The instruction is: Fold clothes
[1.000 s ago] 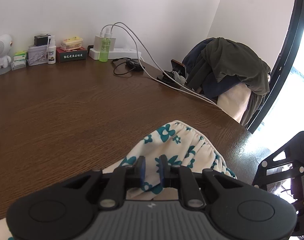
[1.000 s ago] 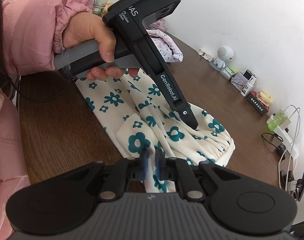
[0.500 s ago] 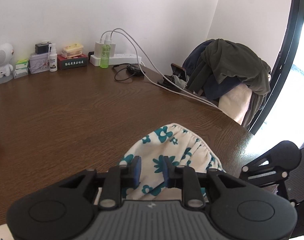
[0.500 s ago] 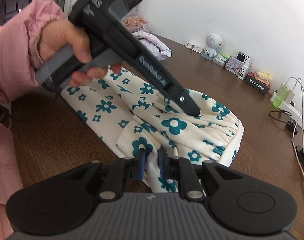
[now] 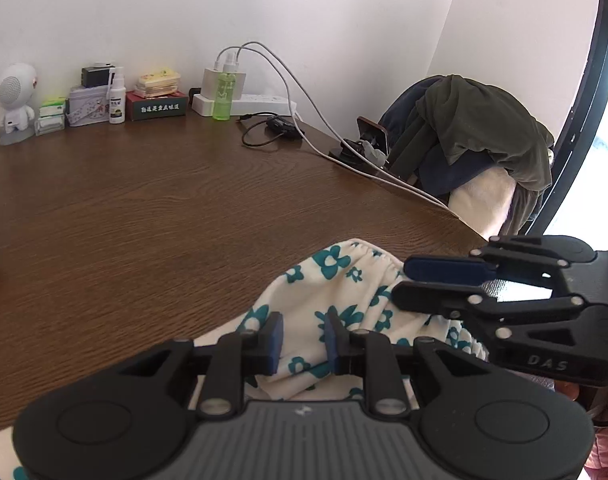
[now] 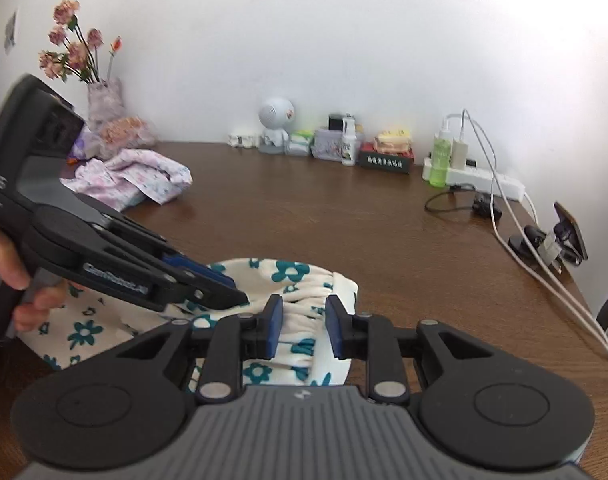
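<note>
- Currently both jaws have just been opening: left gripper (image 5: 303, 338) and right gripper (image 6: 303, 327) stand slightly apart over the garment (image 6: 288, 280), pinching nothing.
- Garment lies folded on the table (image 6: 344, 216), near its edge.
- Risk: a withdrawing pad snags the gathered waistband, undoing the fold.

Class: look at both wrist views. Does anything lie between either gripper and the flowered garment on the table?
Nothing visible does. The left gripper and right gripper both sit directly over the garment, pads apart, having just opened; the cloth lies between them unpinched. The tabletop beyond its gathered edge is bare.
</note>
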### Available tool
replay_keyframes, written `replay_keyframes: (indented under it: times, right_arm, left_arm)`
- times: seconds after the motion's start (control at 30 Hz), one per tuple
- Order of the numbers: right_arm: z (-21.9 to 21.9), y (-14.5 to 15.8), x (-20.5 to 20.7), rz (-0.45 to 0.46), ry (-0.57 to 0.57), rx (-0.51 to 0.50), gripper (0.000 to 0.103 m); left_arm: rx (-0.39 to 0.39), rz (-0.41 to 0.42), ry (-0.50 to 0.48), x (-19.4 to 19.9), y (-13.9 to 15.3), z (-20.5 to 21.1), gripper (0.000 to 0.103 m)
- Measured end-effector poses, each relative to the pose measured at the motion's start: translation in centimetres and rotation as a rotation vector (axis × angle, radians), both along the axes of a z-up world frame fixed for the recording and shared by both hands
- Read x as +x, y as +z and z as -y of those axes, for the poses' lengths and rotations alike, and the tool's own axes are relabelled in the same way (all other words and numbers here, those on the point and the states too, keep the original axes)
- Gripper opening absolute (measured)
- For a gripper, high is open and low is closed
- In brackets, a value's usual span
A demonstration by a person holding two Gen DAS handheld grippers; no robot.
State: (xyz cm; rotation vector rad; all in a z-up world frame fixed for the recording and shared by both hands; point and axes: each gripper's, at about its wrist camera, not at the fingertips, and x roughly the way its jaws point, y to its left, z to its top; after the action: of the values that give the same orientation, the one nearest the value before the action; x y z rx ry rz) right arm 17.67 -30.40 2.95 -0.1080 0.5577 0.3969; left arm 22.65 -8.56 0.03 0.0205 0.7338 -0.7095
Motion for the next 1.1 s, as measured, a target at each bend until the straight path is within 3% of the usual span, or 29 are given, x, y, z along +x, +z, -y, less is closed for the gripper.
replay_keyframes:
  times: [0.13,0.27,0.4,0.47,0.53,0.6,0.7,0.9,0.97,1.1]
  right_arm:
    - [-0.3,-1.6,0.9,-0.033,-0.023,0.0,0.024]
    - [-1.1,-1.9,0.5,-0.021,-0.038,-0.03,0.025]
    - [-1.4,-1.9,0.4,-0.018,-0.047,-0.031,0.025]
    - [-0.7,-1.3,0.2,-0.022,-0.046,0.02,0.03]
    - [1.2,-0.3,-0.2,-0.036,-0.047,0.152,0.042]
    - [3.3,0.7,-0.7,-0.047,-0.066,0.264,0.044]
    - [5.4,0.8,-0.9,-0.102,-0.085,0.321,0.045]
    - [7.6,-1.7,-1.2,-0.261,-0.105,0.418,0.052]
    - [8.2,-2.4,-1.4,-0.295,-0.107,0.48,0.052]
    - [8.3,-3.0,-1.3,-0.322,-0.104,0.503,0.052]
  left_arm:
    - [-0.001,0.075,0.017,-2.1,1.6,-1.1,0.022]
    - [-0.025,0.093,-0.027,-4.4,2.3,-1.1,0.024]
    - [0.043,0.122,-0.078,-5.9,1.8,0.7,0.024]
    - [0.086,0.112,-0.073,-5.9,1.0,1.2,0.024]
    - [0.105,0.093,-0.068,-5.6,0.1,1.3,0.024]
    - [0.094,0.08,-0.068,-5.5,-0.3,0.9,0.024]
    - [0.087,0.075,-0.072,-5.2,-0.4,0.7,0.024]
    - [0.081,0.072,-0.082,-5.0,-0.5,0.4,0.024]
    - [0.083,0.075,-0.086,-5.0,-0.5,0.4,0.025]
    - [0.085,0.082,-0.097,-5.0,-0.6,0.3,0.025]
